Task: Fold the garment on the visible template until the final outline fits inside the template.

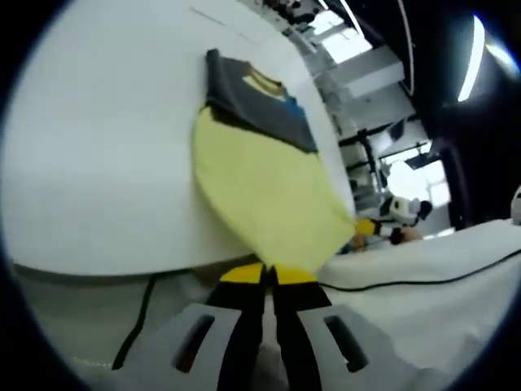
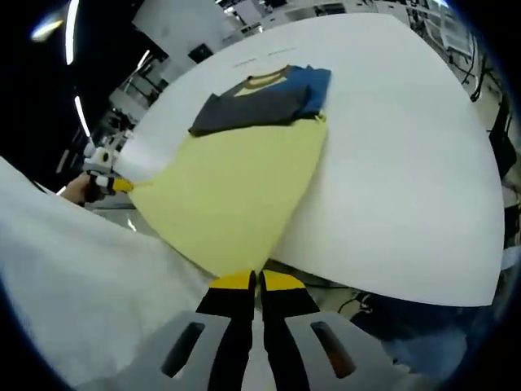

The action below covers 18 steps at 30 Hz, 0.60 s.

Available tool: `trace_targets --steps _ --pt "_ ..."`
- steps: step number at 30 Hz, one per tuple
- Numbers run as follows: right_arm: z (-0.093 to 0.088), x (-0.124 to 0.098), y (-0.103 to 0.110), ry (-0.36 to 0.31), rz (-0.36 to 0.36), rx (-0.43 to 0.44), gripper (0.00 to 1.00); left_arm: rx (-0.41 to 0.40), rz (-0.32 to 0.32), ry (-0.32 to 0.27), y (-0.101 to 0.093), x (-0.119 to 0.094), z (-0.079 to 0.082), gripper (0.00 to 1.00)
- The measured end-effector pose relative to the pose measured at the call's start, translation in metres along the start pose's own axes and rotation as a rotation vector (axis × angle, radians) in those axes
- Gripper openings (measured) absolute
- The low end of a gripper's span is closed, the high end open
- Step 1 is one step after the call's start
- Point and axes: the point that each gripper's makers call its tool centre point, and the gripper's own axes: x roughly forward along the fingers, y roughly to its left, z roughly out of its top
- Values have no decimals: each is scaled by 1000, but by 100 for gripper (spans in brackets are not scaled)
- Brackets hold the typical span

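A shirt with a yellow body [image 1: 260, 187], a dark grey chest and a blue sleeve lies partly on the white template board [image 1: 98, 147]. Its collar end rests flat at the far side, while the yellow hem is lifted off the near edge. My left gripper [image 1: 269, 273] is shut on one hem corner. My right gripper [image 2: 258, 281] is shut on the other hem corner of the shirt [image 2: 236, 187], over the white board [image 2: 407, 179]. The right gripper [image 1: 383, 226] shows past the hem in the left gripper view. The left gripper [image 2: 102, 175] shows at the left in the right gripper view.
White fabric [image 2: 73, 277] spreads under and beside the grippers, also seen as white fabric [image 1: 440, 261] with a black cable [image 1: 407, 283] across it. The board's near edge runs just beyond my jaws. Racks and ceiling lights [image 1: 472, 57] stand behind the board.
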Motion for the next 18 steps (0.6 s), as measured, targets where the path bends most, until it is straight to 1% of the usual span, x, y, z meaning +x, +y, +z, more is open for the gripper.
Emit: trace_targets --steps 5,7,9,14,15,18 --pt "12 -4 -2 -22 10 -2 3 -24 -57 -78 -10 -3 21 0" --pt "19 -6 -5 -50 19 6 3 -39 -75 -108 -13 -4 30 0" --pt "27 -9 -7 -84 26 32 3 -56 -84 -133 -15 -6 38 0" --pt "50 -16 -11 -172 42 66 3 -90 -131 -215 -22 -8 62 0" --pt "55 -16 -10 -189 47 70 3 -92 -133 -219 -22 -8 63 0" --pt "70 -20 -13 -249 63 98 3 -110 -144 -263 -22 -9 78 0"
